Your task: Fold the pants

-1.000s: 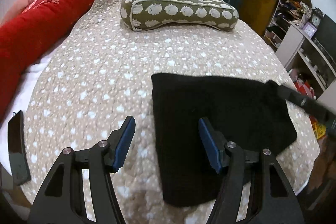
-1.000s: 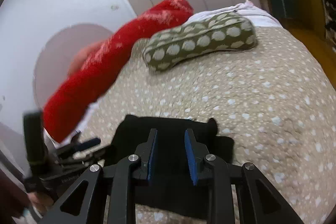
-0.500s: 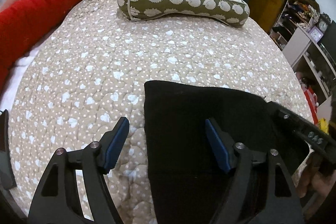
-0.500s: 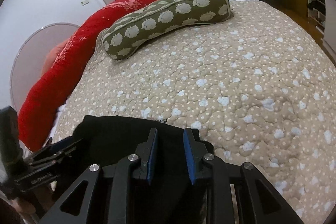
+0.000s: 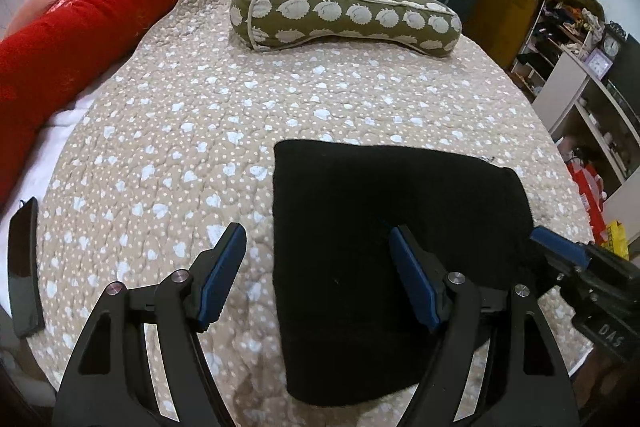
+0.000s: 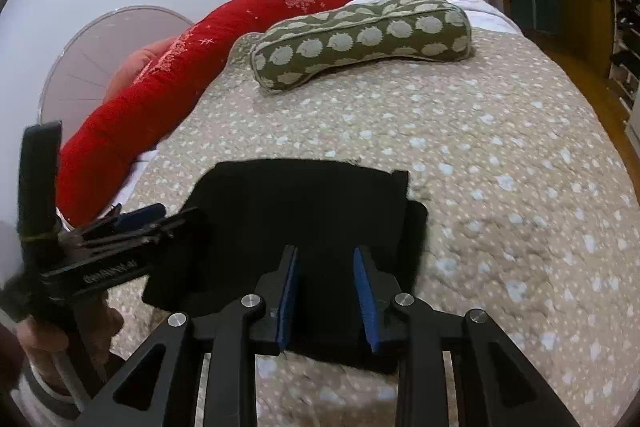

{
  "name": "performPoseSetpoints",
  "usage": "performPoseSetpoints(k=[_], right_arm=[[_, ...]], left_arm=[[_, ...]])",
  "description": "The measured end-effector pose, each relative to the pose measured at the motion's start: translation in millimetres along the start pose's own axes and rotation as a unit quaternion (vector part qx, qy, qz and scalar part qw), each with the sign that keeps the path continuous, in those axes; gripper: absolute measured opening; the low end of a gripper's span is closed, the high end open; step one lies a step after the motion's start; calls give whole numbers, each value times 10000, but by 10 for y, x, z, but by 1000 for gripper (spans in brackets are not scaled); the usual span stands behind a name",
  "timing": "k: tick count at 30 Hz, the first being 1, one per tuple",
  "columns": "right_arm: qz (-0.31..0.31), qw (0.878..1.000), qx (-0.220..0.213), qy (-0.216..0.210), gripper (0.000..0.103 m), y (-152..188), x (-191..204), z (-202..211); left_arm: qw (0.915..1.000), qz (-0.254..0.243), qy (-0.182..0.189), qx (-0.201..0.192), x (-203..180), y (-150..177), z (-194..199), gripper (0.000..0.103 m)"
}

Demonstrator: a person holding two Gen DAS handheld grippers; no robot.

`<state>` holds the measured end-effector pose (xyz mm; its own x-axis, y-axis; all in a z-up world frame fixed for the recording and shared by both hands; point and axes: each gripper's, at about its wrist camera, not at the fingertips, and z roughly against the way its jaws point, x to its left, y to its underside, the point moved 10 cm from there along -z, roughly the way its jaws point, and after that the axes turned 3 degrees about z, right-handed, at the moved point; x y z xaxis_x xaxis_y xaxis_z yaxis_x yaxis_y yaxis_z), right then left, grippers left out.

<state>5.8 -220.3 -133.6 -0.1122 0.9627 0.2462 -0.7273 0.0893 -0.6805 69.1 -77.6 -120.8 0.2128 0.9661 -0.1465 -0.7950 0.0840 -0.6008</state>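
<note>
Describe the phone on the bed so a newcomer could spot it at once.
Start at the bed with the tan spotted quilt. Follow its near left edge, below the long red cushion. The phone lies flat there: a thin, glossy black slab, unlike the soft, matte black pants farther right.

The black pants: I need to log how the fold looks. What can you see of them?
The pants are black, soft and matte, maybe knit, folded into a thick, roughly rectangular bundle lying flat on the quilt near its front edge. In the right wrist view a lower layer juts out past the top one at the right side. Both grippers are over them, the left gripper straddling their left edge, the right gripper with its jaws apart; neither visibly grips the cloth.
</note>
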Motion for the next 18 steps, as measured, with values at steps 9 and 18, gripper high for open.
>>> performPoseSetpoints(k=[9,18], right_arm=[[-214,9996,173,-75,32,343,-200,-22],[-775,9965,-299,100,42,-157,-484,-50]], left_arm=[[9995,97,123,263,-71,220,-157,75],[9998,-7,57,193,-115,235,-175,79]])
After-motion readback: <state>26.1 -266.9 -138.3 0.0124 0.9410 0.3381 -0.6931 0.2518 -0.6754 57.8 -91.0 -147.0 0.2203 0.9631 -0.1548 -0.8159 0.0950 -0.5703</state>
